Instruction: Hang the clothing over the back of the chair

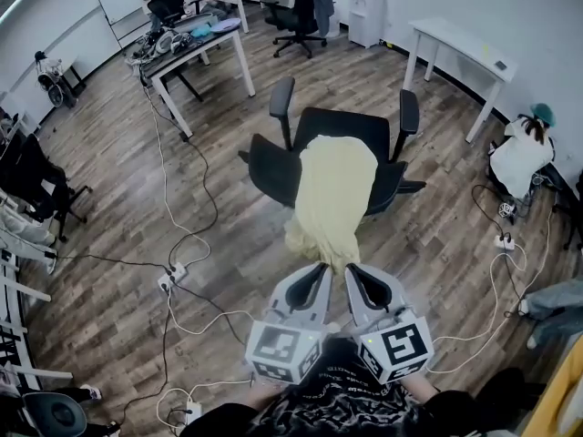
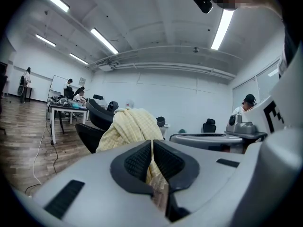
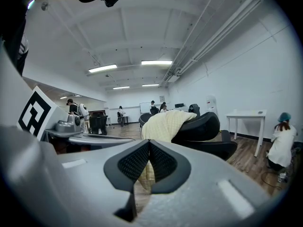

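A pale yellow garment (image 1: 332,198) lies draped over the back of a black office chair (image 1: 346,127) and hangs down toward me. Its lower edge reaches my two grippers, held side by side just in front of me. My left gripper (image 1: 321,268) is shut, with yellow cloth (image 2: 152,170) pinched between its black ribbed pads. To its right, the right gripper (image 1: 352,269) is shut too, and a fold of the same cloth (image 3: 144,175) shows in its jaws. In both gripper views the garment (image 2: 131,126) (image 3: 166,124) rises from the jaws to the chair back.
Cables and power strips (image 1: 173,276) run over the wooden floor at the left. A cluttered desk (image 1: 196,48) stands at the back left, a white table (image 1: 460,44) at the back right. A person (image 1: 521,153) crouches by the right wall.
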Demonstrator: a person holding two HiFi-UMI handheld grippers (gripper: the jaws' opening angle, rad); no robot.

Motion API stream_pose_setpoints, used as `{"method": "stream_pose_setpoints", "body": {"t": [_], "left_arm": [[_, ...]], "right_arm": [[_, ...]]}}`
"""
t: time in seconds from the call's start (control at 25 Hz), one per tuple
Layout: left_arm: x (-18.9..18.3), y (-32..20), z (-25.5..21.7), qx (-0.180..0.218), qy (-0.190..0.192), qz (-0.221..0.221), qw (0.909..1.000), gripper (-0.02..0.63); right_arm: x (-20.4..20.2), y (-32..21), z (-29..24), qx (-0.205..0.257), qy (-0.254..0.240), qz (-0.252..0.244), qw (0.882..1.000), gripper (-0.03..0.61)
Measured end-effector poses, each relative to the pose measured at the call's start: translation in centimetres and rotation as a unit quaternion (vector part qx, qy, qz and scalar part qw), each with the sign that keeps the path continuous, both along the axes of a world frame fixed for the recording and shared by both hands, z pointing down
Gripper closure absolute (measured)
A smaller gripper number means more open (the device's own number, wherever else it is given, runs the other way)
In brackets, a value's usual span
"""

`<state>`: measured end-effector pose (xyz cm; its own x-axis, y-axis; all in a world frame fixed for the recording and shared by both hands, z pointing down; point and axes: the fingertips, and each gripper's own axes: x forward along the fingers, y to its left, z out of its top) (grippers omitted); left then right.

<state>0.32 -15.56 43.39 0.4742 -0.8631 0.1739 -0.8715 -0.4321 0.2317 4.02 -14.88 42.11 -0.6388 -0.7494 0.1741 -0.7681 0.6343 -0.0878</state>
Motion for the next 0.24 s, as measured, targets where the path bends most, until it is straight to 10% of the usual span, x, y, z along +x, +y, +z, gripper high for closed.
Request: {"method": "stream_pose_setpoints", "body": {"t": [0.24], "left_arm": [[0.35,0.02,0.75,0.003,-0.041,0.001,0.9991,0.591]], "right_arm": [[-0.02,0.1,0.94,-0.009,0.001,-0.01,1.0,0.574]]}}
